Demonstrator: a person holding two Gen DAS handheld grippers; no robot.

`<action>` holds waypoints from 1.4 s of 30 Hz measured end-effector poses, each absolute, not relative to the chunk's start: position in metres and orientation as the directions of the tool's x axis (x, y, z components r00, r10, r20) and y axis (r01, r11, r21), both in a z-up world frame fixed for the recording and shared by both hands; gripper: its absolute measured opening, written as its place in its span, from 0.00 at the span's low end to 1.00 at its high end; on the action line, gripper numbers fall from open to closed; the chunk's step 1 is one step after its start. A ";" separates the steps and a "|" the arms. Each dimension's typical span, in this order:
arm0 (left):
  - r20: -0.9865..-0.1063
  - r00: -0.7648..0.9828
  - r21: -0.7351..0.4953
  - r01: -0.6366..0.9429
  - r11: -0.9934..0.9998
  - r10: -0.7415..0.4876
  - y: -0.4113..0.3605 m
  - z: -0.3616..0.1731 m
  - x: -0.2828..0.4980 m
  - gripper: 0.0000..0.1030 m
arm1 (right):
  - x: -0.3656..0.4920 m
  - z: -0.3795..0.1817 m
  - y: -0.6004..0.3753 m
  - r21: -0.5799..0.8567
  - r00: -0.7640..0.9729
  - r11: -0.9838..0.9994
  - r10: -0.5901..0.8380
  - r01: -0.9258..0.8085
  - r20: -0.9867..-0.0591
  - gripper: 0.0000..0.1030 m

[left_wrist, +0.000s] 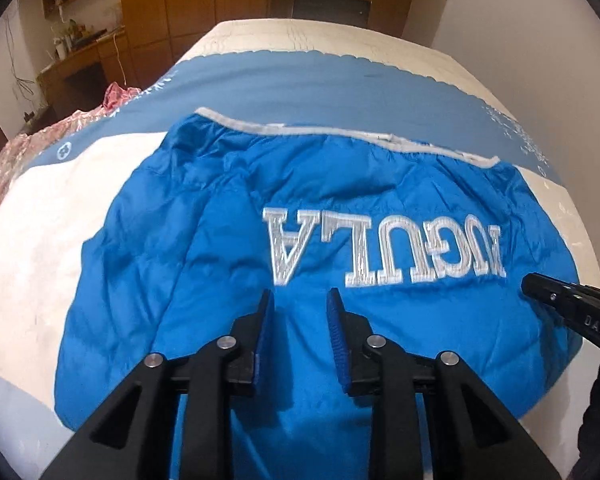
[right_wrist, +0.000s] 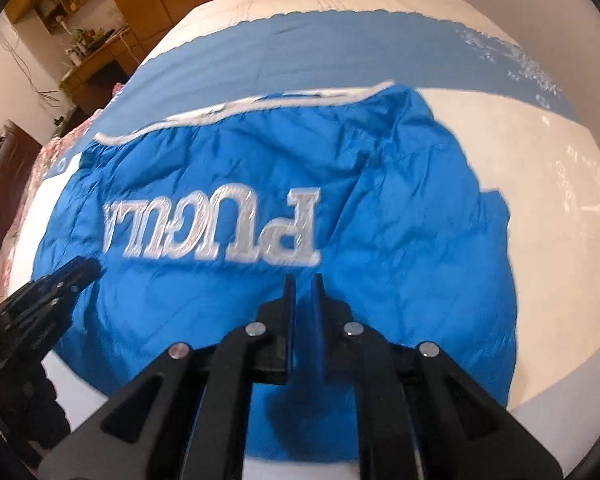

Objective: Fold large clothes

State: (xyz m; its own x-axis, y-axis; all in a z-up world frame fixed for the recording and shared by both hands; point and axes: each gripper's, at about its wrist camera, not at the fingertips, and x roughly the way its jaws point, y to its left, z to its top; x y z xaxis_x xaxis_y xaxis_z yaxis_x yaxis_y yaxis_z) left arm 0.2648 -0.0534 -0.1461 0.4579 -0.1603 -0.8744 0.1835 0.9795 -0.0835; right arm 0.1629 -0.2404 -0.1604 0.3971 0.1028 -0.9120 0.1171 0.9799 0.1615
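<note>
Jacket (left_wrist: pixel 228 264) lies flat mid-bed (left_wrist: pixel 32 248), hem toward the far edge. Left gripper (left_wrist: pixel 300 300) slightly parted, right gripper (right_wrist: pixel 303 282) closed, both empty above it; next, grasp an edge.

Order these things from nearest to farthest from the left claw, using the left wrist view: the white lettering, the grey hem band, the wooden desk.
1. White lettering on the blue jacket, just ahead of the left claw.
2. Grey hem band, along the jacket's far edge.
3. Wooden desk, beyond the bed, upper left.
</note>
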 end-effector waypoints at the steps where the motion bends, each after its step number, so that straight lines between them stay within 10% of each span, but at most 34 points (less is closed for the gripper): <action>1: -0.880 0.449 -0.078 0.189 0.979 -0.157 -0.053 -0.152 0.263 0.27 | 0.161 -0.164 -0.239 0.159 0.385 0.980 0.103 0.118 -0.917 0.09; 12: -0.900 0.395 -0.103 0.214 0.971 -0.183 -0.046 -0.154 0.267 0.27 | 0.164 -0.176 -0.255 0.192 0.354 0.975 0.140 0.116 -0.925 0.08; 16: -0.873 0.467 -0.084 0.137 0.987 -0.139 -0.003 -0.116 0.271 0.54 | 0.144 -0.137 -0.301 0.193 0.466 0.966 0.091 0.175 -0.880 0.43; 20: -0.890 0.451 -0.070 0.014 0.997 -0.069 0.066 -0.112 0.288 0.60 | 0.147 -0.128 -0.355 0.217 0.472 0.948 0.085 0.233 -0.878 0.65; 42: -0.895 0.327 -0.332 -0.038 0.943 -0.302 0.102 -0.186 0.326 0.75 | 0.203 -0.211 -0.410 0.528 0.345 0.805 0.431 0.270 -0.834 0.82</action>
State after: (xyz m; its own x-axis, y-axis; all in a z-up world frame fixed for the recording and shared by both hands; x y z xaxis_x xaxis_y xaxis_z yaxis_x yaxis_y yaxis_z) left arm 0.3255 0.1024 -0.1856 0.3272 -0.3023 -0.8953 -0.0377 0.9425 -0.3320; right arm 0.2031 -0.4099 -0.2108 0.3451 0.4310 -0.8337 0.2700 0.8052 0.5280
